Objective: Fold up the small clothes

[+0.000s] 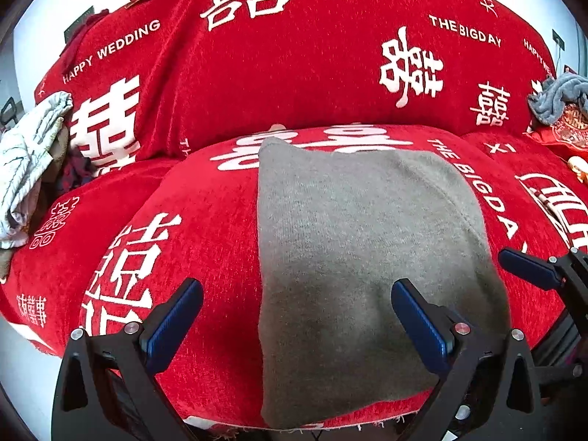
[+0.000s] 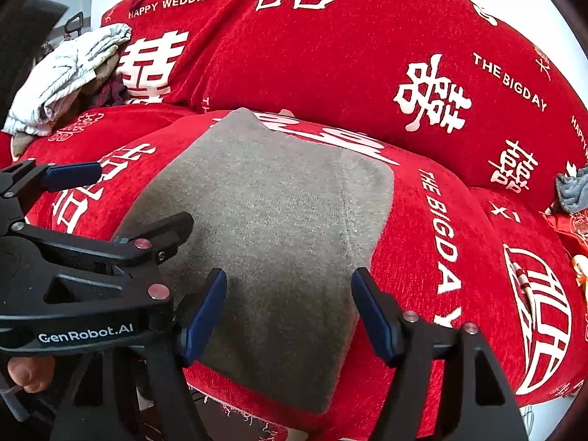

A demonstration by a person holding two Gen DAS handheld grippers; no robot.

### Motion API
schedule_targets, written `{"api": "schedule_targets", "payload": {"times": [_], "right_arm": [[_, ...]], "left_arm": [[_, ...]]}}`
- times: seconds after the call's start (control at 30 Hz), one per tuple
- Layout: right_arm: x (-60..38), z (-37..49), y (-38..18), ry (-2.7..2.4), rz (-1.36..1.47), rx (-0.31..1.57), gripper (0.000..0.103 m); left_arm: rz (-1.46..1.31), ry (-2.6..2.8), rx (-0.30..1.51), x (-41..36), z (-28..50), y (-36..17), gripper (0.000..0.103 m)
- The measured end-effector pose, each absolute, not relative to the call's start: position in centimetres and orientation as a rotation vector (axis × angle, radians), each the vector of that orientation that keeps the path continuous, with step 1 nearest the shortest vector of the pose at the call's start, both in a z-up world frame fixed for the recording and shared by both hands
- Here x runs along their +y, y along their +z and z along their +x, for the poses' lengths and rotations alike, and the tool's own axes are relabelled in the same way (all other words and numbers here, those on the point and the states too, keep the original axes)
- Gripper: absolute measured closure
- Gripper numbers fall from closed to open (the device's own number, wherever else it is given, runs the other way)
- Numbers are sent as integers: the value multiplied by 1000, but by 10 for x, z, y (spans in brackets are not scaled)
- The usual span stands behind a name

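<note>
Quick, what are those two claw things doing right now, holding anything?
Left gripper: open, holding nothing, above the grey cloth.
Right gripper: open, holding nothing, above the same cloth.

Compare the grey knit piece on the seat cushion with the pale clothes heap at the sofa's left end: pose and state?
The grey knit piece lies flat and smooth in a neat rectangle; the pale clothes heap is crumpled and bunched. The grey knit piece sits mid-cushion between the open left gripper and open right gripper; the pale clothes heap is away from both. Both rest on the red sofa cover, neither held.

Matt grey knit garment (image 1: 367, 257) (fuzzy chenille sofa cover (image 1: 257, 73))
</note>
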State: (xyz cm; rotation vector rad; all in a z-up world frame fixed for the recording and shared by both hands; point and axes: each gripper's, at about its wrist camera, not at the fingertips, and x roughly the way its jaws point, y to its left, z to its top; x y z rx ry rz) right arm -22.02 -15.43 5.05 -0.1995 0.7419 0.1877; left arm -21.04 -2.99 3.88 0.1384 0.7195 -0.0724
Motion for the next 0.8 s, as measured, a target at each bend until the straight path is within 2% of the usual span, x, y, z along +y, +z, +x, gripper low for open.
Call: {"api": "schedule_targets", "payload": {"times": [0.8], "right_arm": [[-154,-224,58,191,-211,733,29]], "left_arm": [[98,-65,718,-23,-215,48,0]]}}
